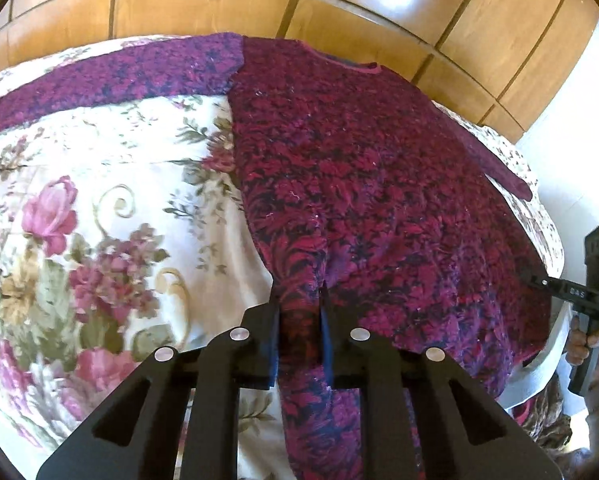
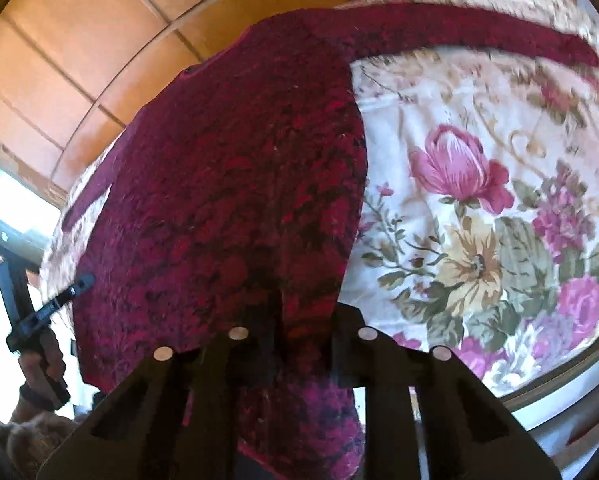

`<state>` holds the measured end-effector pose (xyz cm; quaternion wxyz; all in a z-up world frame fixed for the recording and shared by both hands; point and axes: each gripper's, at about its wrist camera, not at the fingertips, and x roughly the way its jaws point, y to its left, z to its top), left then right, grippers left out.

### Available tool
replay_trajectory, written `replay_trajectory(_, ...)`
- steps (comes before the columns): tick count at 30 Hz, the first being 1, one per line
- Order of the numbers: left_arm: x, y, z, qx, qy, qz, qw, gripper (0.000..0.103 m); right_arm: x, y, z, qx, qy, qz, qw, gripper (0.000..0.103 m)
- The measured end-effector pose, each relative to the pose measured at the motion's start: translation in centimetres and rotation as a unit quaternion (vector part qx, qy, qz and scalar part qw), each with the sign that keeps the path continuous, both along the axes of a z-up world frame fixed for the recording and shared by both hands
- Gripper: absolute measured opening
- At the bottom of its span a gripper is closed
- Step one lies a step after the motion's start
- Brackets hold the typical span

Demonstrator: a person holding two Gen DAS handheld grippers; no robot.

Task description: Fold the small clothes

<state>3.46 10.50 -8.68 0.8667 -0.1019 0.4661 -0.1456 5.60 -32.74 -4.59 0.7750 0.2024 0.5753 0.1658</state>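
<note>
Both the left gripper [image 1: 299, 312] and right gripper [image 2: 305, 320] pinch the magenta sweater's [image 1: 359, 168] hem, presumably to lift it off the floral bedspread [image 1: 99, 200] for folding.

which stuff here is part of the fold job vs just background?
Job:
- purple-red sweater
- left gripper, shut on the sweater's hem
- right gripper, shut on the hem

Background:
- floral bedspread
- wooden wardrobe panels
</note>
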Motion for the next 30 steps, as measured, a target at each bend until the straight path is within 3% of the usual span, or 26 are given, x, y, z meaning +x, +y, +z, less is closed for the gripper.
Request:
replay_trajectory(5,-0.3,0.8,-0.3,0.022,0.009,-0.004,0.9997,0.015,-2.3,1.1,-1.0,-0.011,0.019,0.024,0.999,0.015)
replay_trajectory(7,0.0,0.8,0.0,0.027,0.014,0.004,0.9995,0.024,-2.4,0.8,-1.8,0.003,0.028,0.008,1.000,0.018)
replay_trajectory(8,0.0,0.7,0.4,0.030,0.013,0.008,0.9994,0.026,-2.4,0.4,-1.9,0.015,0.033,0.000,0.999,0.022)
replay_trajectory(10,-0.5,0.4,1.7,0.037,-0.012,0.010,0.9992,0.035,-2.2,-0.4,-2.1,0.028,0.036,-0.010,0.999,0.040)
replay_trajectory(13,-0.3,0.0,3.7,0.025,-0.052,0.015,0.9982,0.045,-1.4,-2.3,-2.0,0.037,0.034,-0.036,0.998,0.050)
replay_trajectory(16,1.4,-1.4,4.4,0.006,-0.065,0.011,0.9978,0.046,0.1,-5.3,-2.1,0.051,0.023,-0.094,0.994,0.061)
replay_trajectory(17,2.0,-2.0,4.3,0.008,-0.066,0.006,0.9978,0.051,0.8,-6.3,-2.2,0.050,0.019,-0.115,0.992,0.062)
replay_trajectory(20,4.5,-4.9,3.5,0.017,-0.063,-0.019,0.9977,0.054,3.9,-10.0,-3.5,0.050,0.024,-0.191,0.980,0.062)
replay_trajectory(24,7.5,-7.7,1.7,0.045,-0.047,-0.033,0.9974,0.054,7.8,-15.0,-5.3,0.049,0.027,-0.279,0.959,0.051)
replay_trajectory(28,9.4,-8.4,-0.3,0.051,-0.024,-0.027,0.9981,0.055,12.4,-19.8,-7.0,0.047,0.026,-0.357,0.933,0.047)
replay_trajectory(30,9.6,-8.1,-0.8,0.040,-0.023,-0.026,0.9986,0.060,14.1,-21.5,-7.6,0.042,0.027,-0.381,0.923,0.047)
